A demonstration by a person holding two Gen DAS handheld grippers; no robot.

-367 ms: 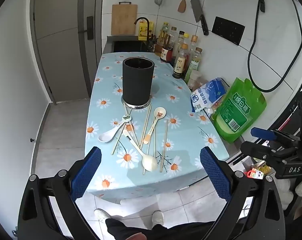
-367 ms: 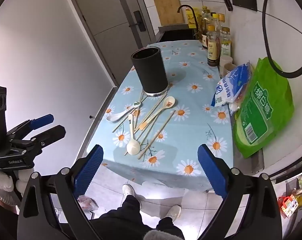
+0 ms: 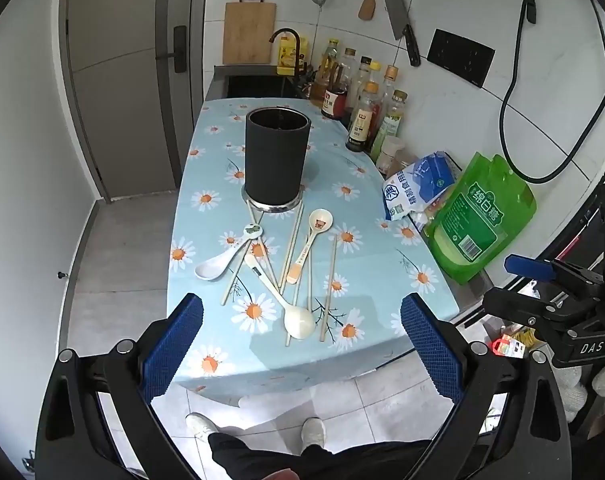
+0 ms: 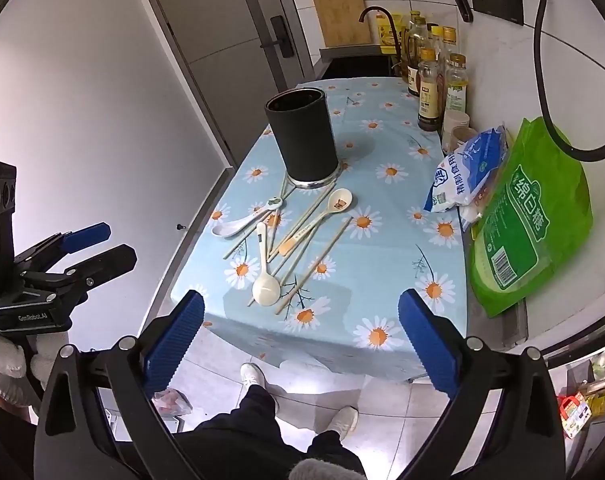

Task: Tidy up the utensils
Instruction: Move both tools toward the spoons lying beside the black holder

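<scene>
A tall black utensil holder (image 3: 276, 156) (image 4: 301, 142) stands upright on the daisy-print tablecloth (image 3: 382, 280) (image 4: 386, 264). In front of it lie a white spoon (image 3: 226, 256) (image 4: 242, 222), a cream spoon with its bowl near me (image 3: 298, 322) (image 4: 265, 288), a cream spoon with a bear picture (image 3: 320, 220) (image 4: 338, 202) and several wooden chopsticks (image 3: 328, 288) (image 4: 314, 266). My left gripper (image 3: 301, 344) is open and empty above the table's near edge. My right gripper (image 4: 300, 340) is open and empty, also short of the table.
A green bag (image 3: 482, 216) (image 4: 530, 216) and a blue-white bag (image 3: 418, 184) (image 4: 468, 170) lie at the table's right edge. Bottles (image 3: 366, 120) (image 4: 430, 88) line the wall behind. A sink (image 3: 258, 84) is at the far end. My feet (image 3: 254, 430) are below.
Both grippers have moved slightly closer to the table; the utensils and holder have not moved.
</scene>
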